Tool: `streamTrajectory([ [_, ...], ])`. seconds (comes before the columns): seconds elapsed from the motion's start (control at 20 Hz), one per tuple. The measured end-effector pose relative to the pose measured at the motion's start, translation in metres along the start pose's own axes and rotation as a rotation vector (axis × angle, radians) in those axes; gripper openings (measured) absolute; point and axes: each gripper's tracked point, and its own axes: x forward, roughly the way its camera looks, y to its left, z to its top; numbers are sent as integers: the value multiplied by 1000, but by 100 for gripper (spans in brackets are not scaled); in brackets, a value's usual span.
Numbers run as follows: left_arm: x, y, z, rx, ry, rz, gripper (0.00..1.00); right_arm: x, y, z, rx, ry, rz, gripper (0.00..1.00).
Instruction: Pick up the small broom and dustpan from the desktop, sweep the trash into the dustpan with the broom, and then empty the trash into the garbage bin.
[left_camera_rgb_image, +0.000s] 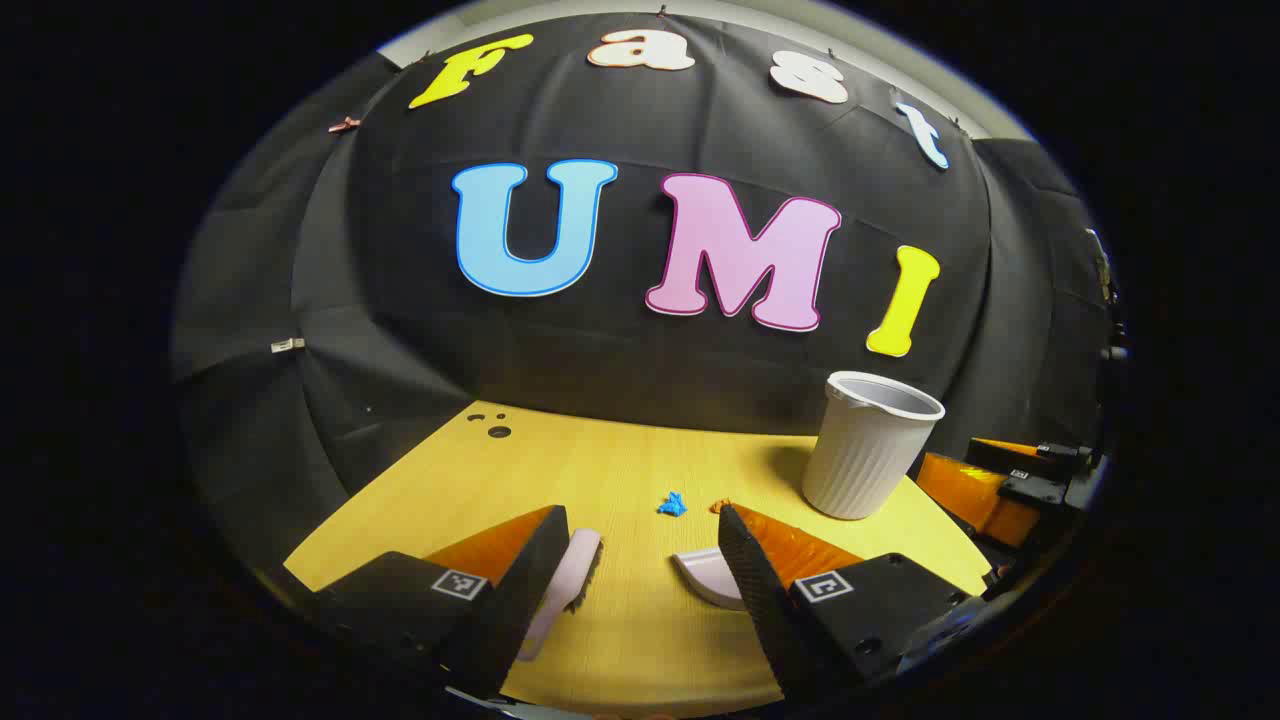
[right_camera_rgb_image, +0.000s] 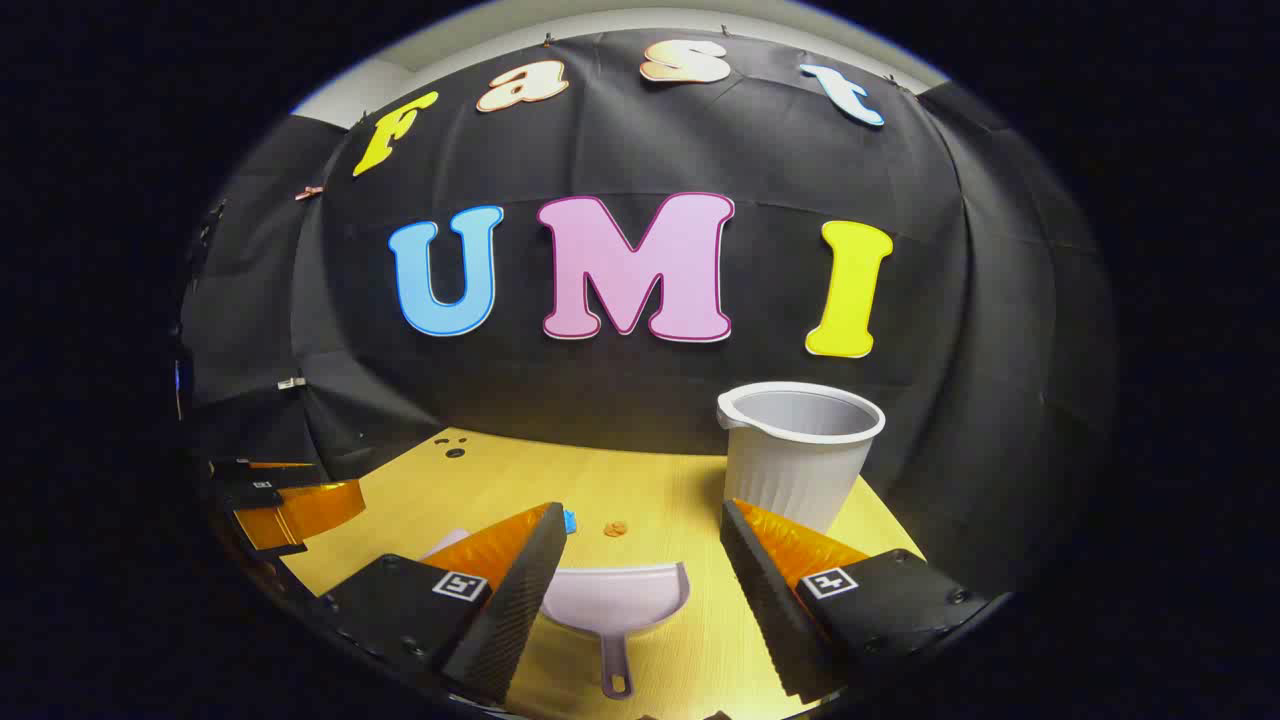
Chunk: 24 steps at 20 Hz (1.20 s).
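Dustpan: in the right gripper view the dustpan (right_camera_rgb_image: 620, 605) lies flat on the yellow surface (right_camera_rgb_image: 660, 490), its long axis running along the view, handle toward the camera and open mouth toward the far wall. In the left gripper view one curved corner of it (left_camera_rgb_image: 705, 573) shows beside the right-hand finger.
Broom: in the left gripper view the small broom (left_camera_rgb_image: 562, 590) lies on the surface just beside the left-hand finger, its length running near to far; the dark edge along one side is probably the bristles, but the finger hides too much to be sure.
Trash: a blue scrap (left_camera_rgb_image: 672, 505) and an orange scrap (left_camera_rgb_image: 720, 506) lie near each other past the dustpan, toward the wall.
Garbage bin: a ribbed pale bin (right_camera_rgb_image: 795, 455) stands upright at the far right of the surface, close to the black cloth wall, well apart from the broom.
Left tongs: the left tongs (left_camera_rgb_image: 640, 570) are spread wide above the surface, holding nothing.
Right tongs: the right tongs (right_camera_rgb_image: 640, 565) are also wide apart, with the dustpan between the fingers but not gripped.
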Motion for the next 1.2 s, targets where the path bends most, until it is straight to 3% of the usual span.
streamTrajectory([
  [0.4,1,14,-8,-50,22,10,95,11,21,-13,-45,34,68,98],
  [0.7,16,30,-23,-75,82,2,95,22,14,-19,-29,54,53,98],
  [1.2,43,50,-46,-27,188,-4,95,27,0,-39,-2,118,21,98],
])
